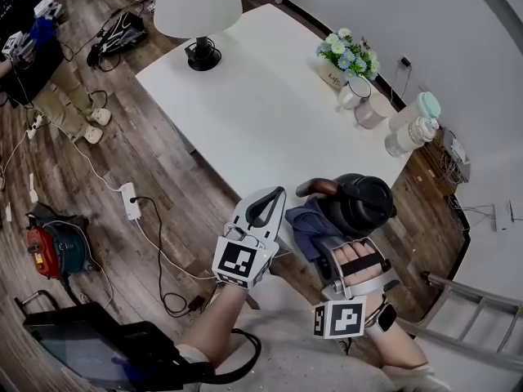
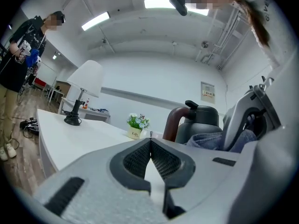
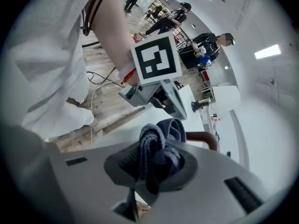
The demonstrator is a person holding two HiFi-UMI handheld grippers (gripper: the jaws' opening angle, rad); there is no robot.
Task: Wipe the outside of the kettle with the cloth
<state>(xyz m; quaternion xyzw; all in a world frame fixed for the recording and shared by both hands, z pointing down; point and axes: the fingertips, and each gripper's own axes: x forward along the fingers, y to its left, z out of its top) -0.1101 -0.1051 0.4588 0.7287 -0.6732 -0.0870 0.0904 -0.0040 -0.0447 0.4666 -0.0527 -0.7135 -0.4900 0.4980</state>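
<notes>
The dark kettle (image 1: 364, 202) with a brown handle (image 1: 317, 188) stands at the near corner of the white table (image 1: 245, 104). A blue cloth (image 1: 306, 223) lies bunched against its left side. My right gripper (image 1: 328, 242) is shut on that cloth (image 3: 156, 155), which bulges out between the jaws, with the brown handle (image 3: 204, 138) just beyond. My left gripper (image 1: 275, 196) hovers to the left of the kettle, its jaws closed tip to tip with nothing in them (image 2: 149, 141). From the left gripper view the kettle (image 2: 201, 120) and cloth (image 2: 210, 139) sit ahead to the right.
A white lamp (image 1: 196, 11) stands at the table's far end; a flower pot (image 1: 347, 55), mugs (image 1: 354, 93) and bottles (image 1: 413, 125) line its right edge. On the floor lie cables, a power strip (image 1: 129, 200) and a red machine (image 1: 49, 250). A ladder (image 1: 474, 305) is at right.
</notes>
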